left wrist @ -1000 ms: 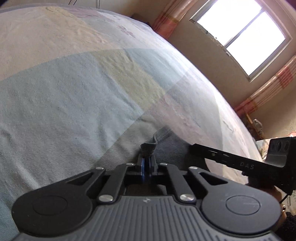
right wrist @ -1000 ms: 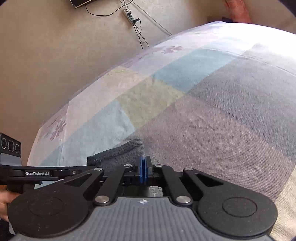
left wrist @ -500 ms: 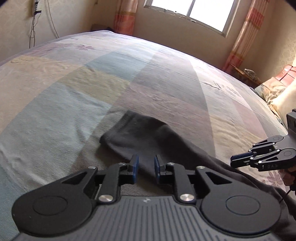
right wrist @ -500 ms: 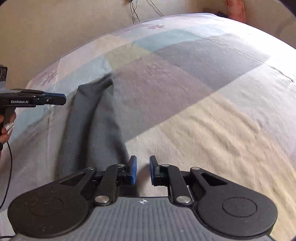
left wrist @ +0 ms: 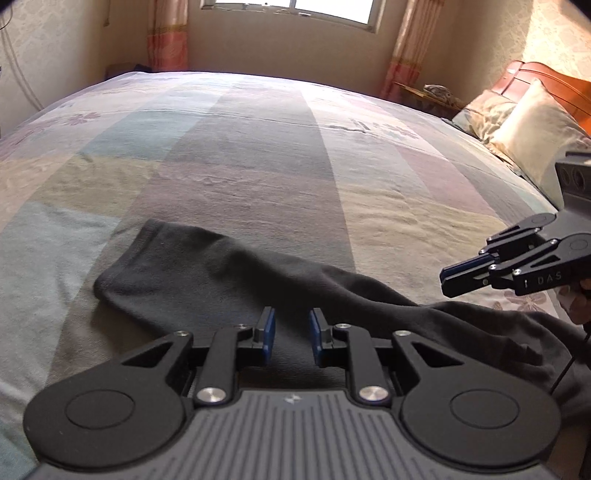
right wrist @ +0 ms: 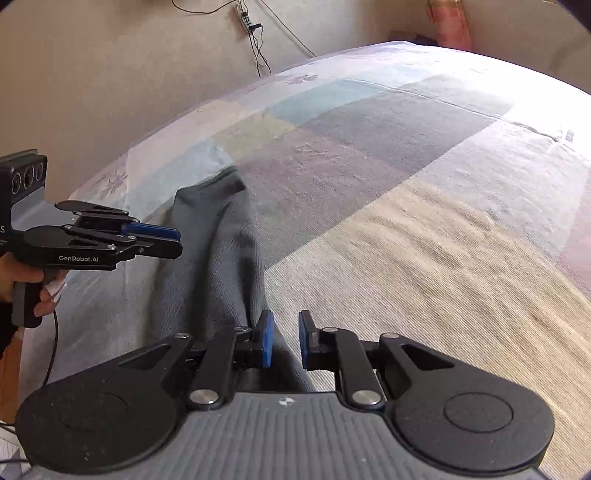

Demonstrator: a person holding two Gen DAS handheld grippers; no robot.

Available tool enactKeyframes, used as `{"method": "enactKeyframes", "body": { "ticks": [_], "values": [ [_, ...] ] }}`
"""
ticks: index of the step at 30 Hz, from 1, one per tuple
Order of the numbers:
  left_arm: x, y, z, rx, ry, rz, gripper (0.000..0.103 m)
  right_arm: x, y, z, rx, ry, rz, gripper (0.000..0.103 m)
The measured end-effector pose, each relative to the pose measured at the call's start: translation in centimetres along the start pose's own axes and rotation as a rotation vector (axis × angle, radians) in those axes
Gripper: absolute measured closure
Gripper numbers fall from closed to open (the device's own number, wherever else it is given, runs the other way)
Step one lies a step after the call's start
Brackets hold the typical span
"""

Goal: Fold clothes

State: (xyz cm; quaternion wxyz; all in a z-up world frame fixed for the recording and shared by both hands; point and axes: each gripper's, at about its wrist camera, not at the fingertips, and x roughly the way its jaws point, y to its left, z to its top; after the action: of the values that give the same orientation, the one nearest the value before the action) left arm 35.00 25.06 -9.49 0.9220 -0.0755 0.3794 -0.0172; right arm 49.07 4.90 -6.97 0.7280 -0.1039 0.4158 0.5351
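Cloth, plastic and wood under my cameras

I saw a matt dark knit garment (left wrist: 207,273) on a rough woven bedspread (left wrist: 258,155); my left gripper (left wrist: 289,334) looked matt black plastic; glossy wooden headboard (left wrist: 550,79) upper right.

Home bedroom, patchwork-covered bed (left wrist: 258,155), pillows (left wrist: 532,136), wooden headboard (left wrist: 546,79), curtained window (left wrist: 291,11)

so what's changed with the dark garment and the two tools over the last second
Both tools let go. A second ago the left tool and the right tool were each pinched shut on the dark garment; now their pads stand apart with nothing gripped, the left jaws still opening, and both have drawn back from it. The garment now lies stretched out on the patchwork bedspread, which looks unchanged.
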Motion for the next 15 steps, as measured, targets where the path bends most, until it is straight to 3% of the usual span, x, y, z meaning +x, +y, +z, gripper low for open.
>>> {"method": "enactKeyframes", "body": {
  "ticks": [2, 6, 9, 12, 15],
  "values": [
    [1.2, -0.4, -0.6, 0.011, 0.065, 0.000, 0.081, 0.1, 0.1, -0.7, -0.017, 0.032, -0.006, 0.086],
    [1.3, -0.3, -1.2, -0.002, 0.070, -0.006, 0.080, 0.8, 1.0, -2.2, -0.065, 0.065, -0.034, 0.085],
    [1.2, -0.3, -0.9, -0.008, 0.109, -0.006, 0.080, 0.8, 1.6, -2.6, -0.066, 0.037, -0.111, 0.101],
    [1.0, -0.6, -0.6, 0.011, 0.157, 0.007, 0.080, -0.6, 0.5, -2.1, -0.012, -0.044, -0.193, 0.101],
    [0.5, -1.3, 0.1, 0.028, 0.193, 0.037, 0.081, -1.8, -1.1, -1.8, 0.089, -0.070, -0.224, 0.098]
  ]
}}
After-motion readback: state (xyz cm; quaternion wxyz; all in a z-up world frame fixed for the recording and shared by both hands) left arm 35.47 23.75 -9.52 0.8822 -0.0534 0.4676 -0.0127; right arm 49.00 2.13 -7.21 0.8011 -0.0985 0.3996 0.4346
